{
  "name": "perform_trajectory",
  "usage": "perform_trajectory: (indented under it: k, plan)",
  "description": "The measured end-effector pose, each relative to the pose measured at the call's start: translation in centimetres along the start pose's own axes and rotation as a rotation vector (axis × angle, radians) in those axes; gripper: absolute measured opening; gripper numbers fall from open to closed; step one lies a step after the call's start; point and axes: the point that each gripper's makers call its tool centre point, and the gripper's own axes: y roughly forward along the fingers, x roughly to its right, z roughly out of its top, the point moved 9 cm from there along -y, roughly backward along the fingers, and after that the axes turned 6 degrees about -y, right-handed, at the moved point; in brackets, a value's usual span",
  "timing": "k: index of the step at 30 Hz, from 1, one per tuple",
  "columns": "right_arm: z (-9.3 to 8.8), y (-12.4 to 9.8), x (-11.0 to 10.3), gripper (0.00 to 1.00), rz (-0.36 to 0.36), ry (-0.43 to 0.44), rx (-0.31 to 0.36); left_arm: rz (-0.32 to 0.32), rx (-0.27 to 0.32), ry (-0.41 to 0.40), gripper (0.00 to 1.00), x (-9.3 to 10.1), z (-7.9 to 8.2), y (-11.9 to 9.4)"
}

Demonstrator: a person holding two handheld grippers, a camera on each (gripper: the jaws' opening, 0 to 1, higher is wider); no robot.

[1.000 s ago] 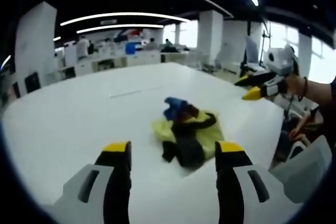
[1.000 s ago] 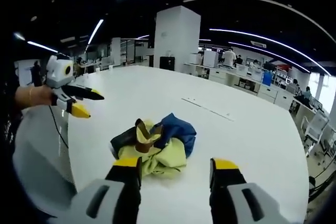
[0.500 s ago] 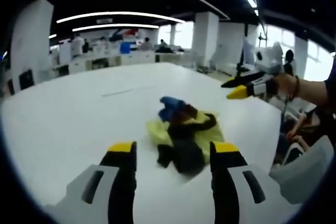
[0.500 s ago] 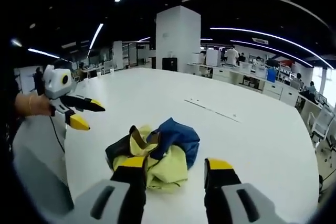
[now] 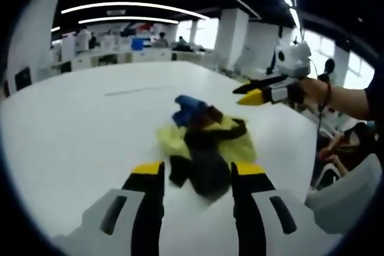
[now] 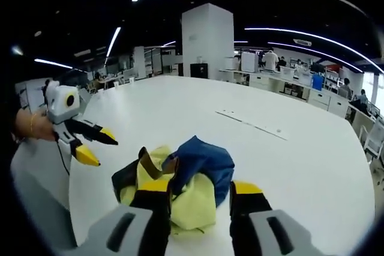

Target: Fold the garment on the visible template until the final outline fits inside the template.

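Note:
A crumpled garment (image 5: 204,142) of yellow, black and blue cloth lies in a heap on the white table (image 5: 72,130). In the left gripper view my left gripper (image 5: 197,171) is open, its yellow-tipped jaws on either side of the heap's black near edge. My right gripper (image 5: 255,91), held by a hand, hovers open over the heap's right side. In the right gripper view the garment (image 6: 192,166) shows its blue and yellow folds. My right gripper (image 6: 201,187) is open just above them. The left gripper (image 6: 90,145) hangs open to the heap's left.
A thin line (image 6: 252,123) marks the table beyond the garment; it shows again as the line (image 5: 135,90). The table edge (image 5: 303,166) runs close on the right, with a chair (image 5: 351,190) beside it. Desks, pillars (image 6: 207,40) and people stand far behind.
Both grippers have come closer to the garment, which looks larger in both views. The jaws of each stand a little narrower. The heap itself has not moved.

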Motion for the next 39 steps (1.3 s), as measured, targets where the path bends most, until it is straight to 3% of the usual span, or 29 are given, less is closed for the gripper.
perform_trajectory:
  k: [5, 22, 33, 39]
  plan:
    - [0.0, 1.6, 0.3, 0.31, 0.022, -0.004, 0.007, -0.02, -0.044, -0.006, 0.36, 0.2, -0.8, 0.9]
    - [0.2, 5.4, 1.1, 0.2, 0.112, -0.004, 0.02, -0.05, -0.086, -0.057, 0.2, 0.0, -2.6, 2.4]
    - [0.2, 6.9, 0.6, 0.1, 0.152, 0.018, 0.018, -0.069, -0.09, -0.081, 0.08, 0.1, -2.9, 2.8]
    - [0.4, 6.7, 0.3, 0.0, 0.163, -0.003, 0.023, -0.07, -0.106, -0.085, 0.0, 0.1, -3.1, 2.9]
